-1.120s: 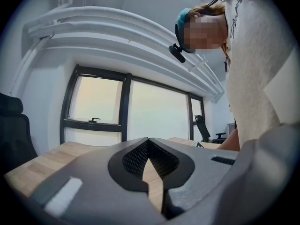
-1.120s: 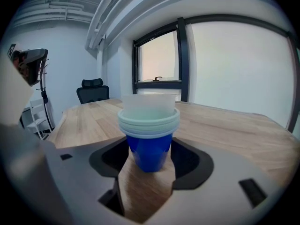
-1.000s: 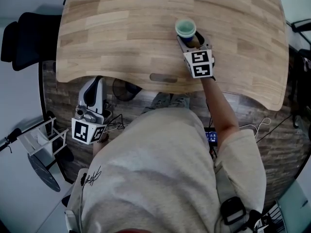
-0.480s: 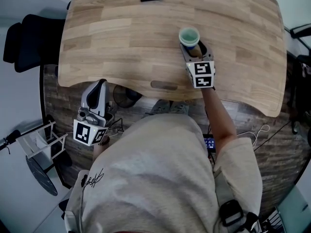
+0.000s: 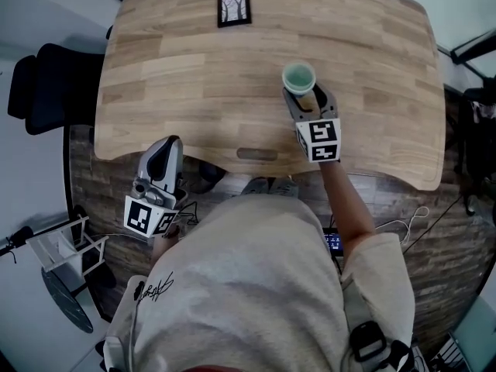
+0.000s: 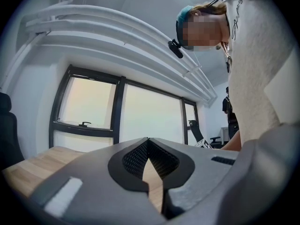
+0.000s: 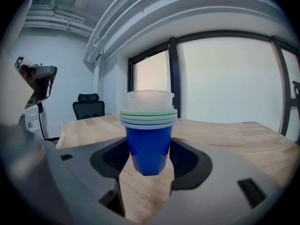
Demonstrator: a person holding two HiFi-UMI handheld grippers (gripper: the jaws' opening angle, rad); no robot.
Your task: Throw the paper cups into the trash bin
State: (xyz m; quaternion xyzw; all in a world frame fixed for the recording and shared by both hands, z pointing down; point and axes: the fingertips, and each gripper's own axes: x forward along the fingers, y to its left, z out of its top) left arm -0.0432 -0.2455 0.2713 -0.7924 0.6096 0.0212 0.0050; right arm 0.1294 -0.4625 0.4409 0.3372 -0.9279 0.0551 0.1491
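A stack of paper cups (image 5: 298, 76), blue outside with a pale green inside, stands upright on the wooden table (image 5: 194, 84), right of its middle. My right gripper (image 5: 304, 93) reaches in from the near edge, its jaws on either side of the stack and closed on it. In the right gripper view the blue cup stack (image 7: 148, 132) fills the gap between the jaws, with a clear cup on top. My left gripper (image 5: 166, 149) hangs shut and holding nothing just off the table's near left edge; its jaws (image 6: 148, 142) meet at the tips. No trash bin shows.
A small framed picture (image 5: 234, 9) lies at the table's far side. A black office chair (image 5: 46, 84) stands left of the table. A white rack (image 5: 66, 235) and a dark round base (image 5: 66, 289) sit on the floor at lower left. Cables run over the floor at right (image 5: 411, 211).
The right gripper has stayed at the cup stack, which has not shifted on the table. The left gripper has come up slightly toward the table's near edge.
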